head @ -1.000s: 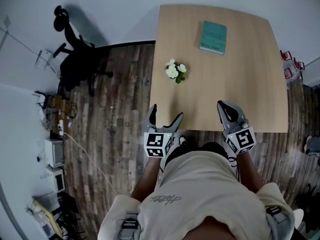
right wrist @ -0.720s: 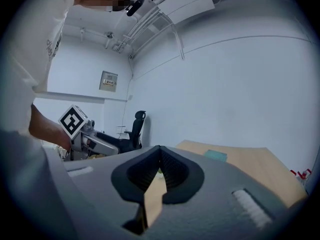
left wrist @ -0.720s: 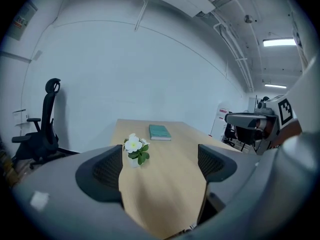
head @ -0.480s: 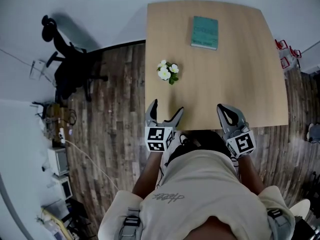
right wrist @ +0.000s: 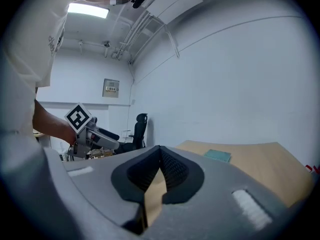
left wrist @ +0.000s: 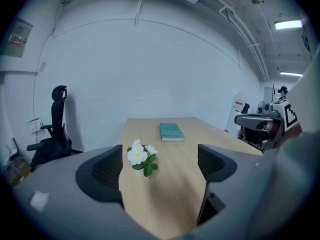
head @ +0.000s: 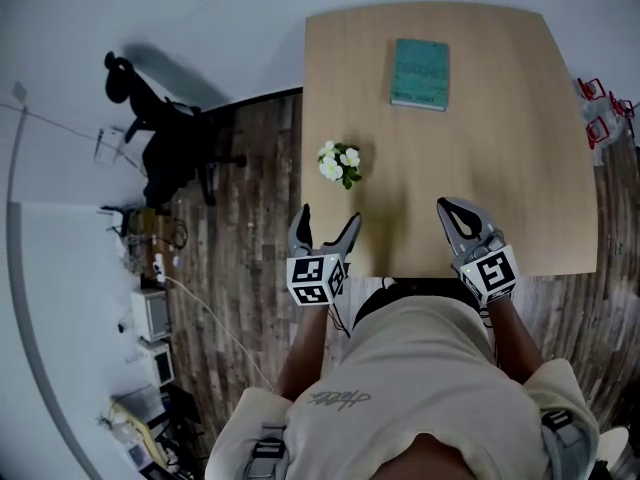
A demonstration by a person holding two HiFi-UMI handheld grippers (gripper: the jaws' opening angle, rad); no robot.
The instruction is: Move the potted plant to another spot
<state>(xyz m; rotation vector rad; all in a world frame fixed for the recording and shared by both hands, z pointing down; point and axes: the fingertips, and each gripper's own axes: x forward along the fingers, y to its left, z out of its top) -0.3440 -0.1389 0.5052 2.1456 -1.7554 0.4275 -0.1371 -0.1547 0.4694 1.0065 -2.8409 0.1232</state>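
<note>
Blossoms are hiding the pot of your potted plant from above; lettering on the book is blurring out.

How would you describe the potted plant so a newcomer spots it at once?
On the light wooden table, near its left edge, stands the potted plant. Its white flowers and green leaves set it apart from the flat teal book farther back.

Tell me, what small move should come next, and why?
Probably ease the left gripper forward toward the potted plant: its jaws stand apart with nothing between them, and the plant sits ahead of it on the table, untouched.
</note>
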